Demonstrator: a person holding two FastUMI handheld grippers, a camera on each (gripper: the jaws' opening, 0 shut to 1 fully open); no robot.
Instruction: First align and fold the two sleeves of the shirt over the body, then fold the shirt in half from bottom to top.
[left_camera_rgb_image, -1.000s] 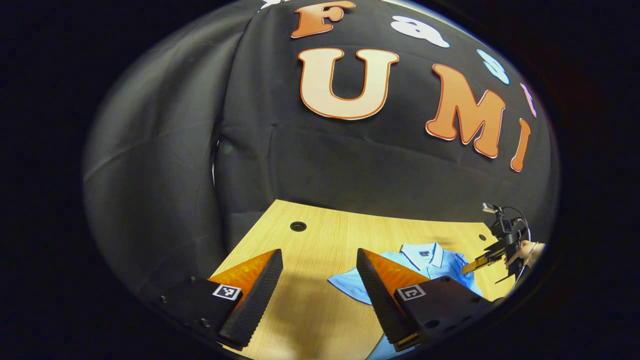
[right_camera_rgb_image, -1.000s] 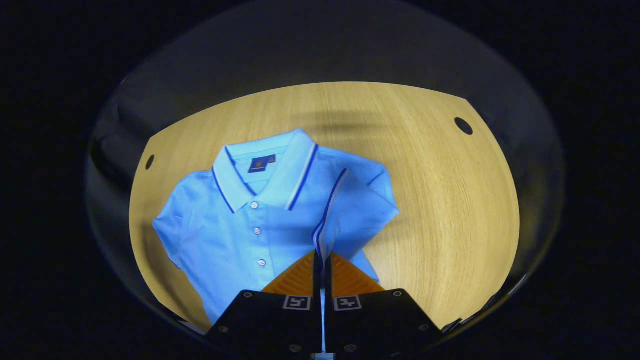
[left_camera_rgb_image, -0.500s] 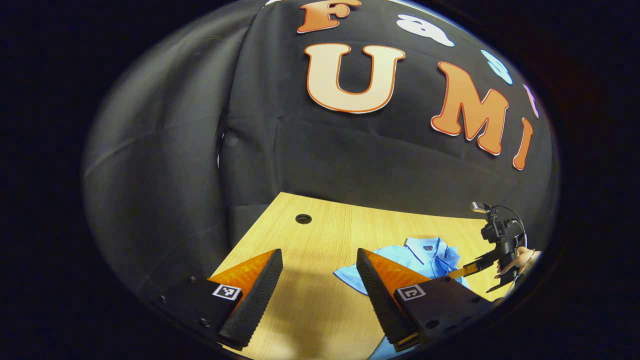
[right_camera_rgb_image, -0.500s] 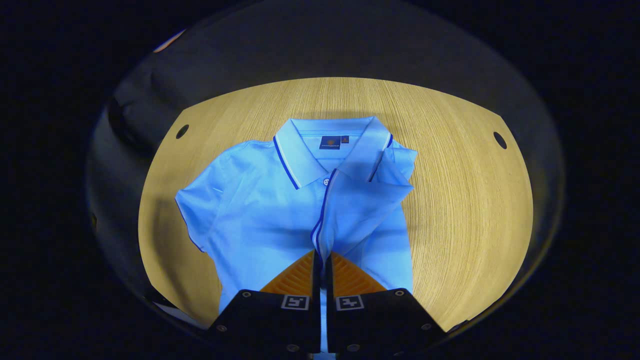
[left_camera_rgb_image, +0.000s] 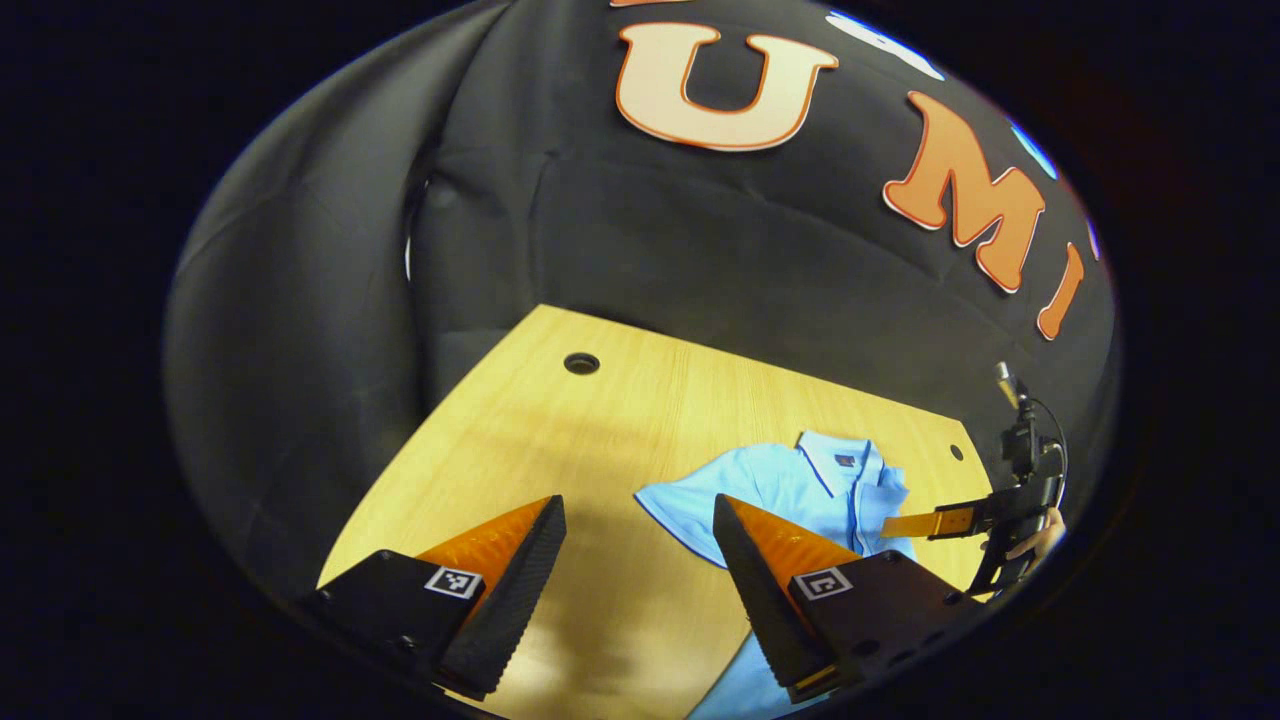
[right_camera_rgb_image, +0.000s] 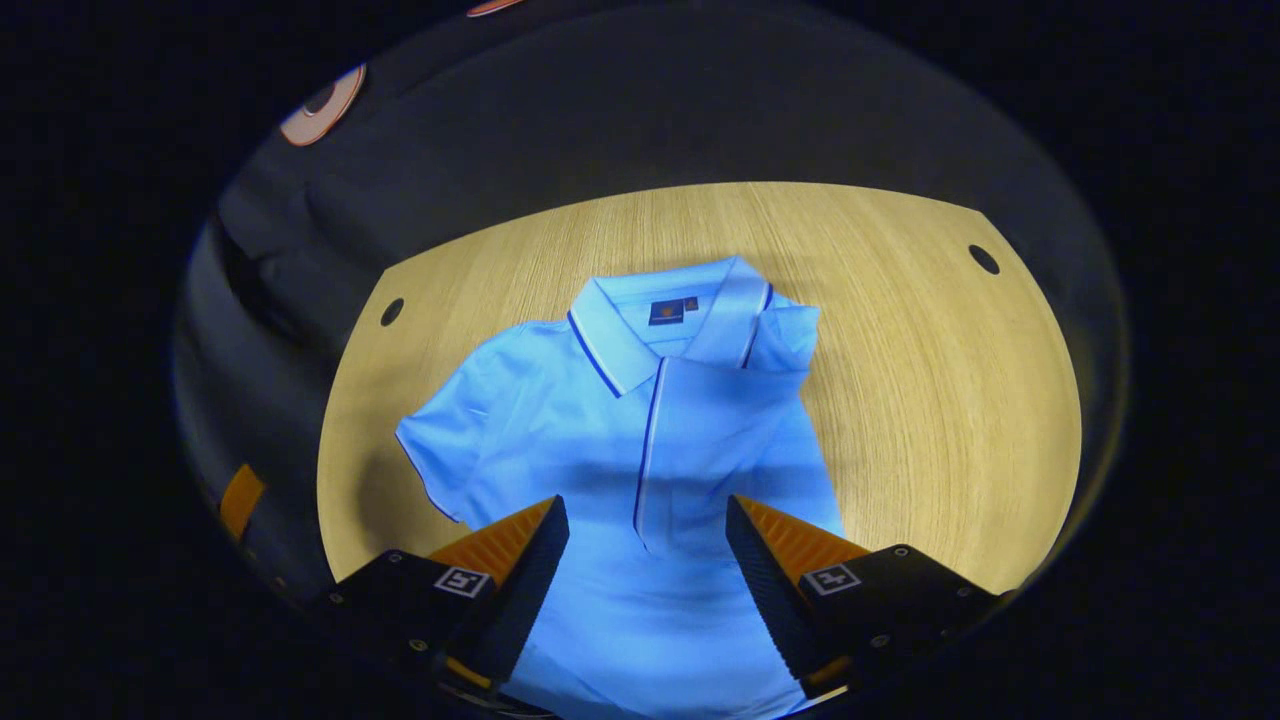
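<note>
In the right gripper view we are seeing the right hand-held gripper (right_camera_rgb_image: 647, 540) spread above the shirt (right_camera_rgb_image: 640, 470), one sleeve (right_camera_rgb_image: 700, 440) folded over; the left gripper view is showing the left hand-held gripper (left_camera_rgb_image: 638, 545) spread above the counter (left_camera_rgb_image: 560, 450)

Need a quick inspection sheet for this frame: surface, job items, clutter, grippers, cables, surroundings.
Surface: wooden table, pale grain, round holes near its far corners.
Job's things: light blue polo shirt lies flat, collar at the far side. One sleeve is folded over the body, its striped edge near the placket; the other sleeve is spread out on the table.
Clutter: nothing seen.
Grippers: right gripper open above the shirt's lower body, holding nothing; left gripper open above the table beside the spread sleeve.
Cables: a black cable loops at the top of the right gripper.
Surroundings: black cloth wall behind the table.
</note>
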